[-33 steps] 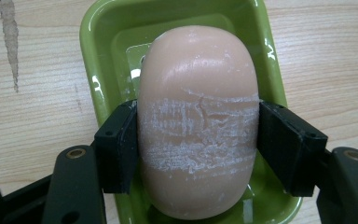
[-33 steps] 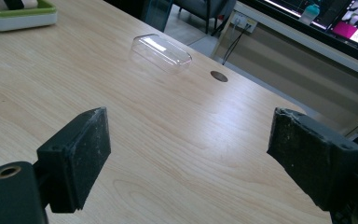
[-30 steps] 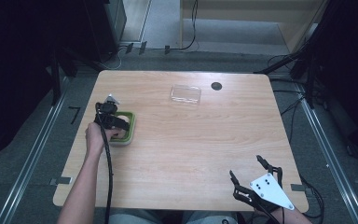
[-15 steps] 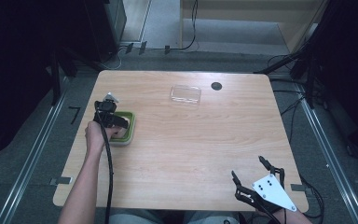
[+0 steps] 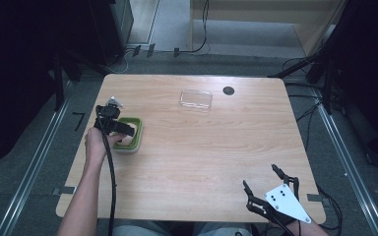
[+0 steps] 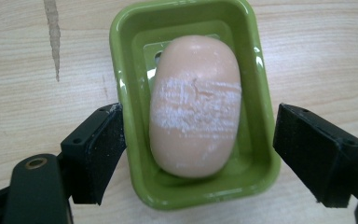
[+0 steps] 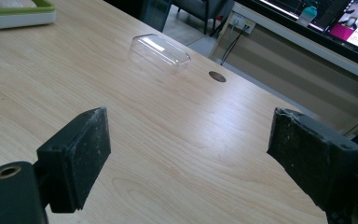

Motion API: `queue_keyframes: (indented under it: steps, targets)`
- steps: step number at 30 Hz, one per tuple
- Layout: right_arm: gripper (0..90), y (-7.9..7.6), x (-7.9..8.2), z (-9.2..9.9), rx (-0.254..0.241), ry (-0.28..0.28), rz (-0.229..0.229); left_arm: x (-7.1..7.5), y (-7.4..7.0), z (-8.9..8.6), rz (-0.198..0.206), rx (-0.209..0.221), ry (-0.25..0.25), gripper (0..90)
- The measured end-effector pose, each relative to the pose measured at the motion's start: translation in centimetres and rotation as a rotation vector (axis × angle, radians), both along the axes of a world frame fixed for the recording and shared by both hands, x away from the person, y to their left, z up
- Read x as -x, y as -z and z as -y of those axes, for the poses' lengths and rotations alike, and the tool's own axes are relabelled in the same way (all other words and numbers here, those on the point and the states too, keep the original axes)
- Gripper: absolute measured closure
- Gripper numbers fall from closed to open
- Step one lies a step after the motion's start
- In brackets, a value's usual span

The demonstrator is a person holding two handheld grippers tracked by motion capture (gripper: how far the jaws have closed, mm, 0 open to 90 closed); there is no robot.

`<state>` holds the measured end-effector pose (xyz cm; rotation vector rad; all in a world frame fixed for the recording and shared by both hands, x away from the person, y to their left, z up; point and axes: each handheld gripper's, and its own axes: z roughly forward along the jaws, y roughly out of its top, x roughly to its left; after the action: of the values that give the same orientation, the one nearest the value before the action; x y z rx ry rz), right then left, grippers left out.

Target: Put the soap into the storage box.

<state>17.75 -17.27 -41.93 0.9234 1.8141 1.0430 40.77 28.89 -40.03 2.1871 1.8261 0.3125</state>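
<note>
The left gripper (image 6: 200, 154) has just been opening its jaws, which now stand wide to either side of the green soap dish (image 6: 256, 112), touching nothing. In the dish lies the pink soap bar (image 6: 195, 105), at the table's (image 5: 202, 162) left side. The bar looks firm, light and probably slippery (white scuffs cross its middle), best taken across its narrow waist. The right gripper (image 7: 191, 158), near right, is wide and empty. A clear lid (image 7: 161, 52) lies far off. No writing is legible.

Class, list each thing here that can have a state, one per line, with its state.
soap: lying in the dish, ungripped
soap dish: uncovered, on the table
clear lid: off, lying apart
left claw: open, just been opening, astride the dish
right claw: open, empty
</note>
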Motion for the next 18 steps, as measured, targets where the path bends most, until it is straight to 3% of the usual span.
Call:
queue_keyframes:
  steps: [18]
  targets:
    - [13.2,0.0,0.0,0.0,0.000,-0.002,0.000,3.2,-1.8,-0.2,-0.029,-0.010,0.048,10.4]
